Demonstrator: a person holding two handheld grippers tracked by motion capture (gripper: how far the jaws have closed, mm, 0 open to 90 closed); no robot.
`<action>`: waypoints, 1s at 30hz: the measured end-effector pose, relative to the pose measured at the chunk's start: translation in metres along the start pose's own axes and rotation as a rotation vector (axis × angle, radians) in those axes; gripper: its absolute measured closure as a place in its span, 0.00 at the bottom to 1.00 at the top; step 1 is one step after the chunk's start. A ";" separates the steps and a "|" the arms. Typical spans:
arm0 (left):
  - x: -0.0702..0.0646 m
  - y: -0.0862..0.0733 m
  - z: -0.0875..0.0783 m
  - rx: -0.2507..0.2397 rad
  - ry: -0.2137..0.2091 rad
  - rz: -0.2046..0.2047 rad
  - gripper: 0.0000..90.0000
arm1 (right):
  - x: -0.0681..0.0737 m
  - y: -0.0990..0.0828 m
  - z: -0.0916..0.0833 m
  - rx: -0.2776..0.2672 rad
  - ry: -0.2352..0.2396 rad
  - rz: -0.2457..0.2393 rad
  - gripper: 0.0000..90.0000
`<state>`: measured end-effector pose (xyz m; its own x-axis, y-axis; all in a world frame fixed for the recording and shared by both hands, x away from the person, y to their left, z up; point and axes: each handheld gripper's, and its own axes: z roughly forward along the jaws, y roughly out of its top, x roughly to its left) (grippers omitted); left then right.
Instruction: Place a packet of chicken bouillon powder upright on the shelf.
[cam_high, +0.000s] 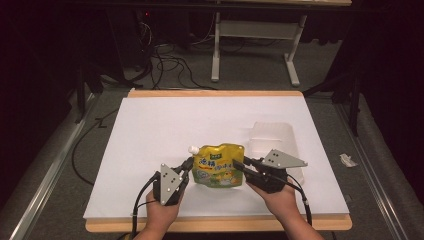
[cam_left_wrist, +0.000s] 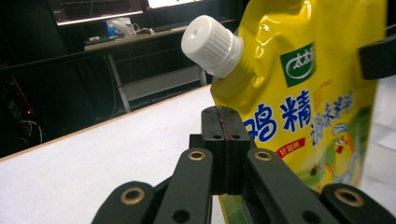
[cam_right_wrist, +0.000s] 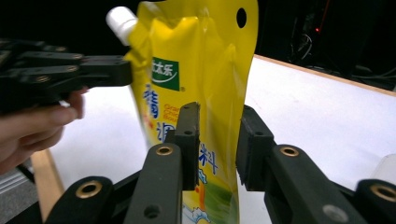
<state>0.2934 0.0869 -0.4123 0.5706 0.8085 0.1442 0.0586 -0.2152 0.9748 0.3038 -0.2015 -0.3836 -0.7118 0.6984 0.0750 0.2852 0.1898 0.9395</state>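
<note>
where the high view looks down on the white worktop (cam_high: 150, 130), a yellow pouch (cam_high: 220, 166) with a white cap (cam_high: 193, 149) stands near the front edge, between two grippers held by a person's hands. the left gripper (cam_high: 186, 166) reaches in from the lower left and meets the pouch's left edge just below the cap; the left hand (cam_high: 161, 214) holds it from beneath. the right gripper (cam_high: 239, 165) comes in from the right at the pouch's right edge, with the right hand (cam_high: 278, 198) behind it. a clear plastic tray (cam_high: 274, 141) lies just behind and to the right of the pouch, and a scrap of paper (cam_high: 347, 160) lies on the grey floor beyond the worktop's right side. along the left gripper view, the fingers (cam_left_wrist: 219, 140) are pressed together with only a thin line between them, at the pouch's (cam_left_wrist: 317, 93) side seam under the tilted cap (cam_left_wrist: 212, 45); whether the seam is caught between them i cannot tell. along the right gripper view, the fingers (cam_right_wrist: 189, 135) stand apart on either side of the pouch's (cam_right_wrist: 196, 74) near edge, the left one against the printed face, the right one just clear of it; the left gripper (cam_right_wrist: 116, 70) touches the pouch's far edge below the cap (cam_right_wrist: 120, 21).
</note>
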 end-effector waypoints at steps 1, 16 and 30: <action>0.000 0.000 0.000 0.001 0.000 0.001 1.00 | 0.000 0.000 0.000 0.000 0.000 0.000 0.83; 0.001 -0.003 -0.006 0.010 -0.037 -0.052 1.00 | 0.013 -0.020 -0.002 -0.001 0.102 -0.045 0.77; 0.014 -0.009 -0.005 0.096 -0.057 -0.083 0.69 | 0.016 -0.023 0.018 0.068 0.110 -0.036 0.77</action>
<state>0.2968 0.1031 -0.4177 0.6057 0.7941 0.0510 0.1838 -0.2019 0.9620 0.2973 -0.1823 -0.4100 -0.7874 0.6111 0.0808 0.2979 0.2625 0.9178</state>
